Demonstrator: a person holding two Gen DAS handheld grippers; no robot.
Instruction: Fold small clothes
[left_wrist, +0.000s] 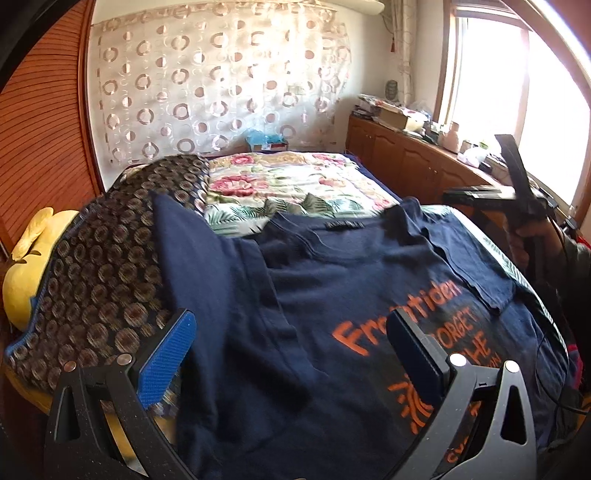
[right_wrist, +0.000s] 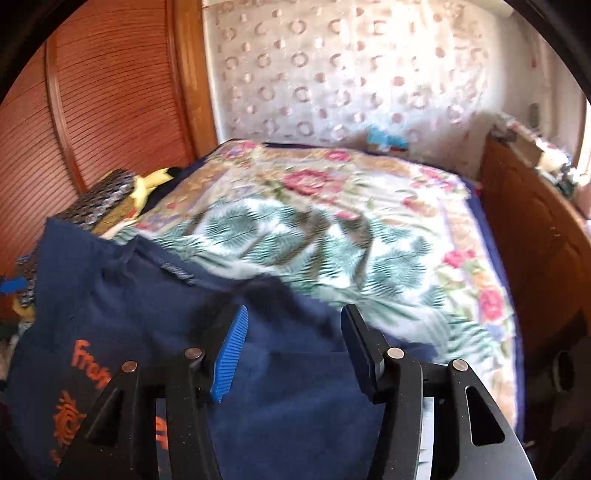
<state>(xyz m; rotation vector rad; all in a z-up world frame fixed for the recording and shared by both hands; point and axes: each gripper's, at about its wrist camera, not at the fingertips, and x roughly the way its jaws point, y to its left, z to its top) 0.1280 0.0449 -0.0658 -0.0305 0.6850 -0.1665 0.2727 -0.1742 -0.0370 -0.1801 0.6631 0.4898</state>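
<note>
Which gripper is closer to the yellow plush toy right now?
Left. The left gripper hovers over the navy T-shirt with the yellow plush toy just off its left side; the right gripper is over the shirt's far side, farther away.

Ahead of the claw stands a bed (left_wrist: 295, 177) with flowered cover. Behind it hangs a ring-patterned curtain (left_wrist: 221, 81). Right are wooden cabinets (left_wrist: 406, 155) under a bright window (left_wrist: 491, 74); left, a slatted wooden door (left_wrist: 48, 122).

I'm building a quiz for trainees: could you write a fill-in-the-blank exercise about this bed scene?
1. The navy T-shirt carries ____ lettering.
2. The left gripper has its jaws ____, nothing between them.
3. Beside the patterned cushion sits a ____ plush toy.
4. The bedspread has a ____ print.

Missing words: orange; open; yellow; floral
</note>
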